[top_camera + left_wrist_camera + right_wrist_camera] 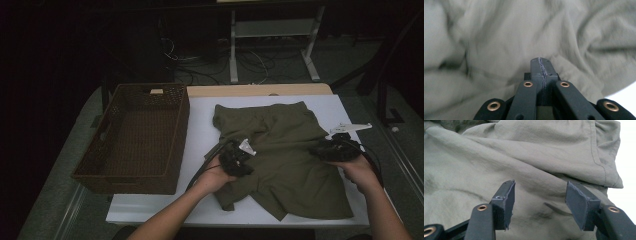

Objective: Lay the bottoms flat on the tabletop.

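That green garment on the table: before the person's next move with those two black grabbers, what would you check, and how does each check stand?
1. Olive garment lies on the white table: ok.
2. Left gripper jaws shut: ok.
3. Fabric pinched between the left jaws: cannot tell.
4. Right gripper jaws open, cloth beneath them, nothing pinched: ok.
5. Wicker basket beside the garment, nothing inside: ok.
6. Garment flat and smooth: not ok, it is rumpled.

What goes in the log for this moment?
left gripper: jaws shut, on shorts | right gripper: jaws open, over shorts | basket: left of shorts, nothing inside
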`<control>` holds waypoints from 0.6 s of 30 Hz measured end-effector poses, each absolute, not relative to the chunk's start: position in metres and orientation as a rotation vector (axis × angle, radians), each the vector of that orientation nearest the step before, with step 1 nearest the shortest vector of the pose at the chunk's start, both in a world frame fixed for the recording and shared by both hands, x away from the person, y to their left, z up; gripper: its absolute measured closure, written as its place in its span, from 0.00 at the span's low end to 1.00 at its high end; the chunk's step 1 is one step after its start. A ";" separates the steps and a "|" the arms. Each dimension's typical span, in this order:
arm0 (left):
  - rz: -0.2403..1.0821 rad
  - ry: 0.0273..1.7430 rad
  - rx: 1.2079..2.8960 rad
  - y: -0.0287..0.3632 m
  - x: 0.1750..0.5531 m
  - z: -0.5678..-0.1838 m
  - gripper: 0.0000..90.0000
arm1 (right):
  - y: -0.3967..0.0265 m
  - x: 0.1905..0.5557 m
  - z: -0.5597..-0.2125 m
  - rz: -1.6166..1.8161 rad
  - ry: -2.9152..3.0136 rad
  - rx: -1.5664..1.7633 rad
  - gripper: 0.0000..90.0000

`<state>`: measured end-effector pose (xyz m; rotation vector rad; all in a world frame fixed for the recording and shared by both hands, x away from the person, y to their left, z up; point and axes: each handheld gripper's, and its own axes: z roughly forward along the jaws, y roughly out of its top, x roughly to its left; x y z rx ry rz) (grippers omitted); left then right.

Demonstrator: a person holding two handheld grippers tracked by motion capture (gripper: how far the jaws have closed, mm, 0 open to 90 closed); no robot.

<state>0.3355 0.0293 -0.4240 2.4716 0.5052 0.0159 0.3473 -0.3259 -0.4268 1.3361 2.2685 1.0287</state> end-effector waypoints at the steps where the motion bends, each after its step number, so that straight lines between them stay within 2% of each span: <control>1: 0.015 0.510 2.480 0.034 0.334 -0.424 1.00 | -0.326 0.347 -0.427 1.028 2.269 1.336 0.45; 7: 0.031 0.549 2.532 0.067 0.328 -0.427 1.00 | -0.326 0.347 -0.427 1.026 2.270 1.338 0.45; 11: 0.044 0.582 2.484 0.074 0.329 -0.424 1.00 | -0.325 0.348 -0.428 1.023 2.273 1.337 0.45; 18: 0.119 0.658 2.401 0.057 0.342 -0.420 0.74 | -0.325 0.347 -0.427 1.024 2.269 1.338 0.45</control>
